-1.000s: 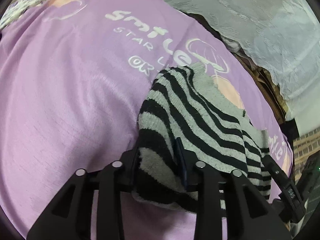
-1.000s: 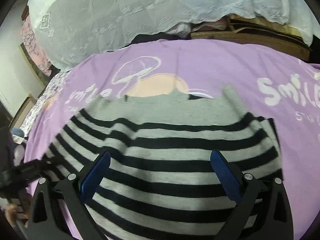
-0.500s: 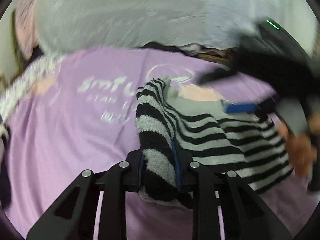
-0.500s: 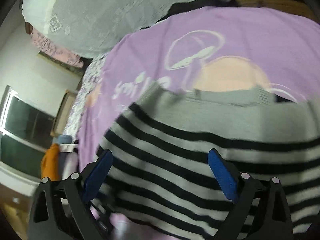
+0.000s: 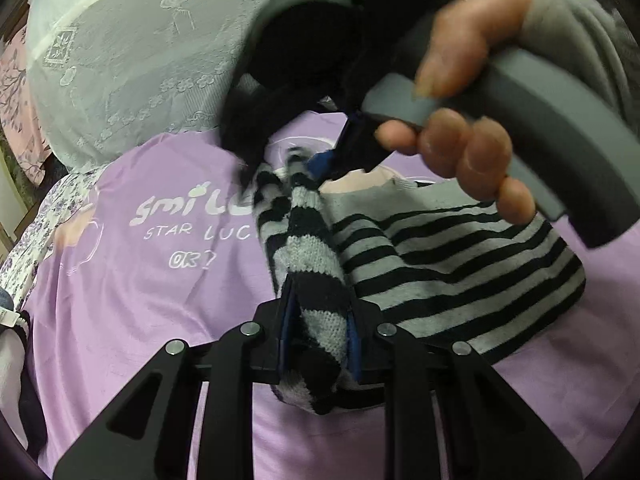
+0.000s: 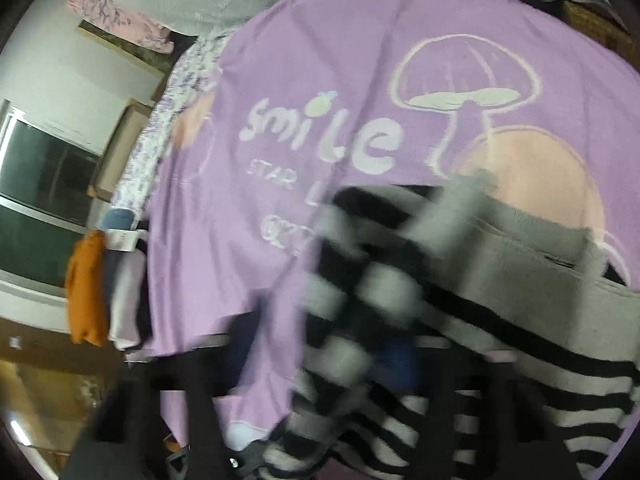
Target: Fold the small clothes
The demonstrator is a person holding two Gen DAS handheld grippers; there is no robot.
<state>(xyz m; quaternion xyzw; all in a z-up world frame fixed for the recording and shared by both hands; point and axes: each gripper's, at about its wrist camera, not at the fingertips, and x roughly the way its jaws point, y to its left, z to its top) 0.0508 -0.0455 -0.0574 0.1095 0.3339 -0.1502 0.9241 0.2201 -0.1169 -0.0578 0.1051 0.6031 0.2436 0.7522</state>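
- Nearest, the left tool point(image 5: 318, 344) is clamped on a bunched sleeve point(image 5: 312, 264) of the striped sweater point(image 5: 448, 268); the knit fills the narrow gap between its two blue pads.
- From that grip the sleeve runs straight ahead and upward, away from the left tool, as a taut striped rope. Its long axis lies along the tool's own pointing direction.
- To the right of the sleeve, the sweater's body lies flat on the purple blanket point(image 5: 120, 300), its stripes running across, its hem end to the right.
- At the far end of the sleeve the right tool point(image 5: 332, 156) comes in from above, gripped by the person's right hand point(image 5: 464, 136). A blue pad shows right at the sleeve's far end, but blur hides whether it has closed on the cloth.
- In the right wrist view the striped knit sits smeared straight in front of the lens and the tool's own fingers are lost in the blur, so I cannot tell its opening.
- Judging from this, the next move turns on carrying the sleeve rightward across the body; the left tool already has it.
- Beyond the blanket lies white lace bedding point(image 5: 128, 56).
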